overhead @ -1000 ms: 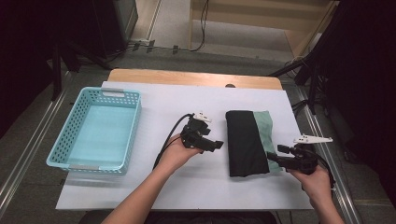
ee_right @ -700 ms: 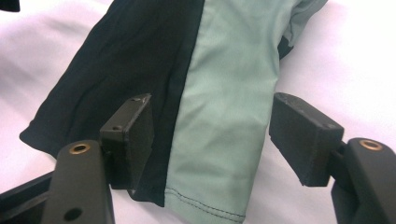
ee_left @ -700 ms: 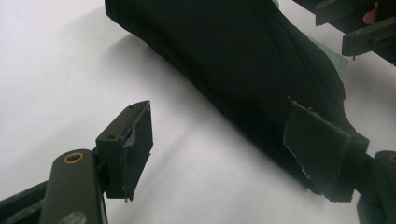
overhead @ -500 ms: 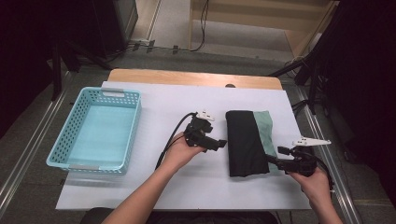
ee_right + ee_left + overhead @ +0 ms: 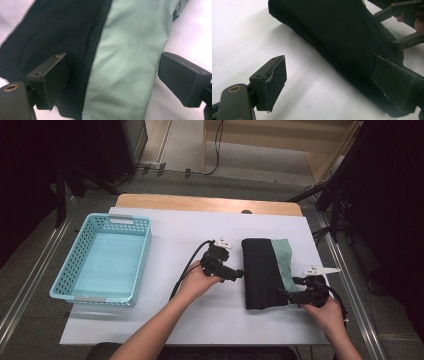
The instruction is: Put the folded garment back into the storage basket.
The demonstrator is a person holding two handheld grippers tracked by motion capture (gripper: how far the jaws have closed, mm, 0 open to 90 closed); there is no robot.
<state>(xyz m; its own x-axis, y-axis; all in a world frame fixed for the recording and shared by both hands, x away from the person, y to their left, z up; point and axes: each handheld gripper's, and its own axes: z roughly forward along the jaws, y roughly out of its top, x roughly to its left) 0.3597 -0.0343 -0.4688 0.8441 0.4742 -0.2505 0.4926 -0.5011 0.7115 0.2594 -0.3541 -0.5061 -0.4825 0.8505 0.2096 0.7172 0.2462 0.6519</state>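
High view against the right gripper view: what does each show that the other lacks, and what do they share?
The high view alone takes in the light blue basket at the left of the white table, the left gripper at the folded cloth's left edge, and both forearms. The right gripper view alone gives a close look at the right gripper, its jaws standing open with nothing pinched after just opening. Both show the folded cloth, black with a pale green band.

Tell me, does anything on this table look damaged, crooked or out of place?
One small thing: the pad on a finger of the left tool is frayed, its edge peeling from the jaw. Otherwise the folded black and green cloth lies flat and neat, and the blue basket sits upright and empty.
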